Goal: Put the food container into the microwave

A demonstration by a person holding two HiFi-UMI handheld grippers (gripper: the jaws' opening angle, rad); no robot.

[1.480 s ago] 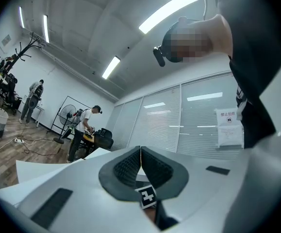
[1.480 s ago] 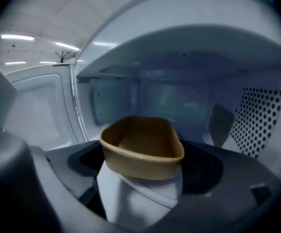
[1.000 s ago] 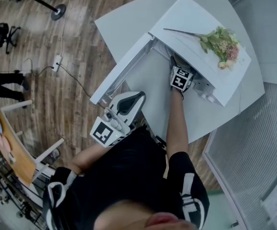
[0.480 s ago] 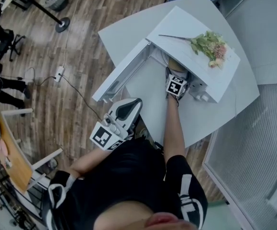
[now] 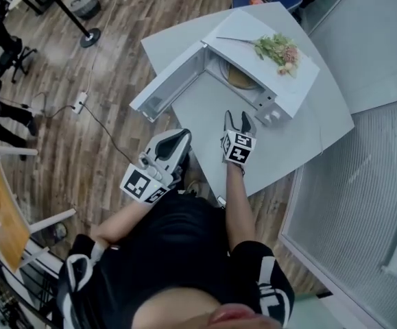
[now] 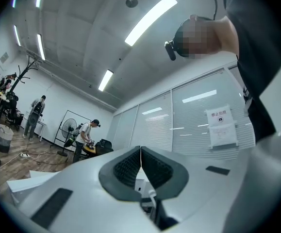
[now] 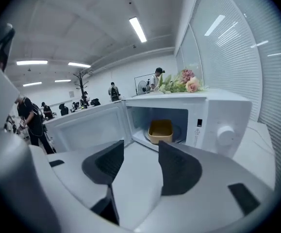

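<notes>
**Item 1. My right claw** point(image 5: 238, 120) point(image 7: 140, 149). Jaws apart with a clear gap. They have just been closing, and nothing stands between them; only the table top shows through the gap. It hangs over the white table point(image 5: 287, 142) and points at the open mouth of the oven, clear of it.

**Item 2. My left claw** point(image 5: 177, 139) point(image 6: 140, 164). Jaws together, ribbed pads meeting along one line, nothing pinched between them. It is held close to my body, off the near edge of the table, tipped slightly upward towards ceiling lights and a glass partition.

**Item 3. Food container** point(image 7: 160, 130) point(image 5: 241, 77). Tan, open-topped, rounded corners. It sits straight ahead of my right claw, inside the oven cavity and well beyond the jaw tips. Neither claw touches it.

**Item 4. Microwave** point(image 7: 218, 110) point(image 5: 243, 29). White, standing on the table ahead of my right claw. Its control panel with a round knob point(image 7: 225, 135) lies ahead and to the right of the jaws.

**Item 5. Microwave door** point(image 7: 89, 125) point(image 5: 167, 88). Swung fully open, ahead and to the left of my right claw, and ahead of my left claw.

**Item 6. Flowers** point(image 7: 181, 83) point(image 5: 278, 48). A pink and green bunch lying flat on the oven's top, above and beyond the container.
</notes>
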